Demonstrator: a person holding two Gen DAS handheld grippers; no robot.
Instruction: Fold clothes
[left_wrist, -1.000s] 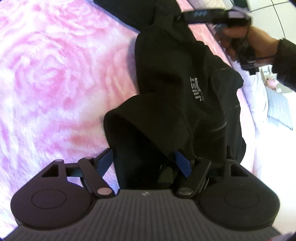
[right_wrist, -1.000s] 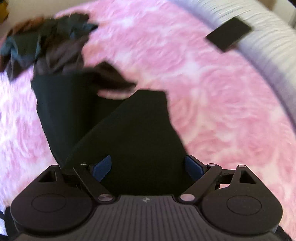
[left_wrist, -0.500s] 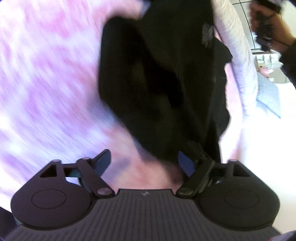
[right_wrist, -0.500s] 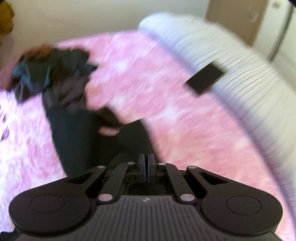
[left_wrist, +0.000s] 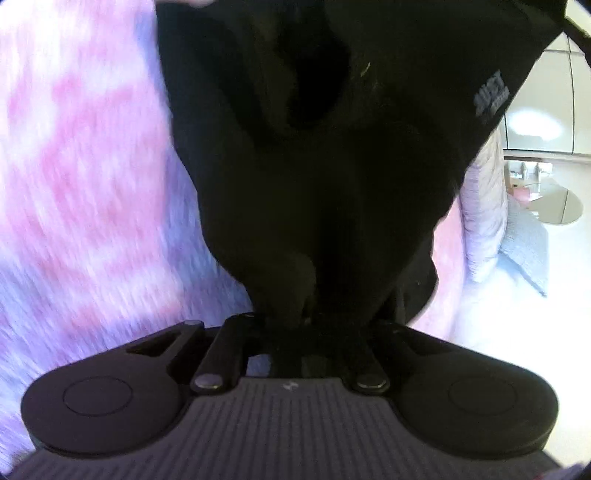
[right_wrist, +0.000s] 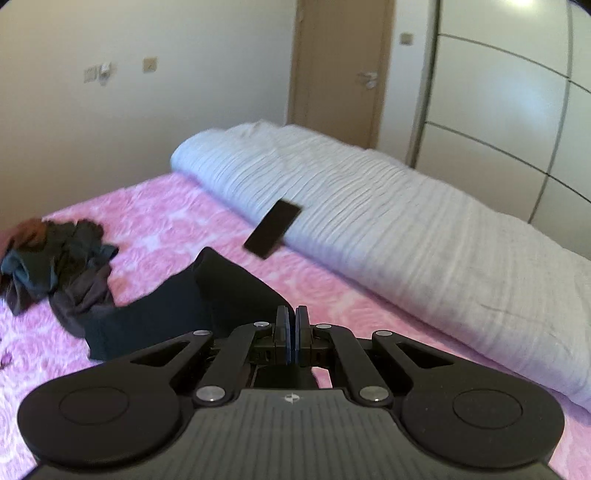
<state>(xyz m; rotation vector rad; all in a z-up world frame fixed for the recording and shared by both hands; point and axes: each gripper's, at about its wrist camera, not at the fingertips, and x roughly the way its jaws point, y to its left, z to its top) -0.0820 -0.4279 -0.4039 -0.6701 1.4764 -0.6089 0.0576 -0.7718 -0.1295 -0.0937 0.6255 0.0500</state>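
Since a second ago the right gripper (right_wrist: 291, 332) has risen, clamped on black cloth, while the left gripper (left_wrist: 295, 321) has just closed, pinching the black garment (left_wrist: 332, 166) at twelve o'clock.

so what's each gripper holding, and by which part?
Left gripper: bunched fold of the black garment; which part is unclear. Right gripper: shut, nothing visible between them.

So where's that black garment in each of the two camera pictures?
Left wrist view: the black garment fills the centre and top, bunched into the shut left claw.
Right wrist view: it lies lower left of centre, running behind the right claw.
Shared landmark: the pink bedspread.
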